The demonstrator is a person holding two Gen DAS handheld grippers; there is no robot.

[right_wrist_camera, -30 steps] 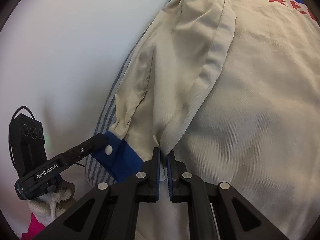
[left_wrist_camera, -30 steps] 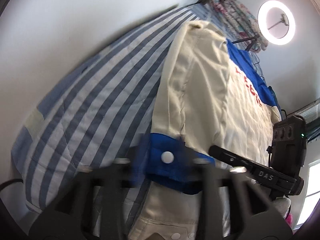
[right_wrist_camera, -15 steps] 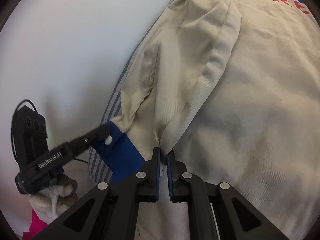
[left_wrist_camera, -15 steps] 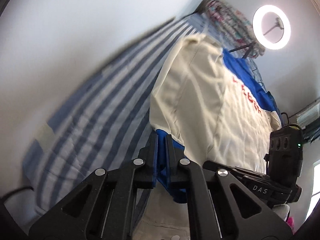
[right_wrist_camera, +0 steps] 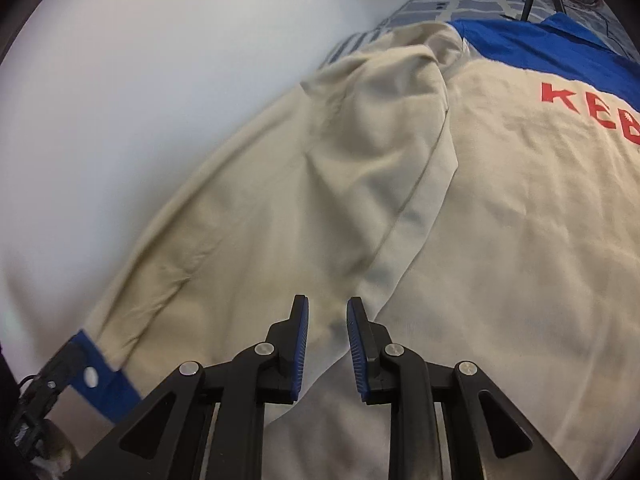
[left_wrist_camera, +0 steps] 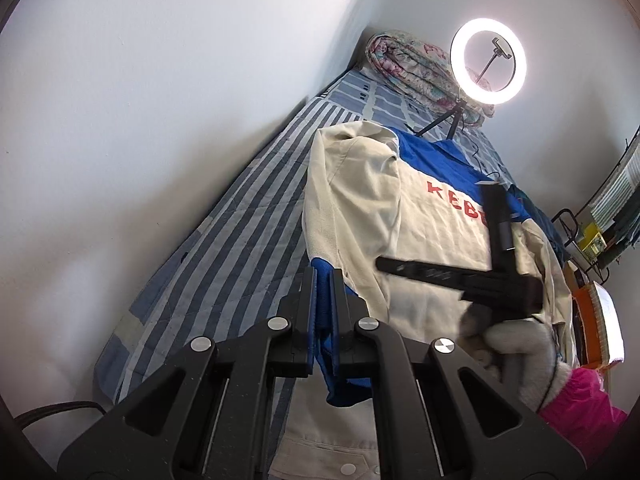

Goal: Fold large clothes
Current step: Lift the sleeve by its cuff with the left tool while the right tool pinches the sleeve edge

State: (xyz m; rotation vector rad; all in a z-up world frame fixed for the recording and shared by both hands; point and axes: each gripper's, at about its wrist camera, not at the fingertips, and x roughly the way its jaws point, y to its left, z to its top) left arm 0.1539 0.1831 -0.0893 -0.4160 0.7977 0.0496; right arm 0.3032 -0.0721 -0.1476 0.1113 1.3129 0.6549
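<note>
One large cream cotton jacket [left_wrist_camera: 432, 248] with a blue yoke and red lettering lies spread on the blue-and-white striped bed [left_wrist_camera: 240, 216] ahead of both my jaws. Its cream sleeve [right_wrist_camera: 320, 184] runs folded along the body, straight ahead of my right gripper [right_wrist_camera: 327, 344], whose jaws are opening with nothing pinched, only cloth lying beneath. My left gripper [left_wrist_camera: 323, 312] is clenched on the blue snap-button cuff [left_wrist_camera: 325, 344], the fabric caught between the jaws.
</note>
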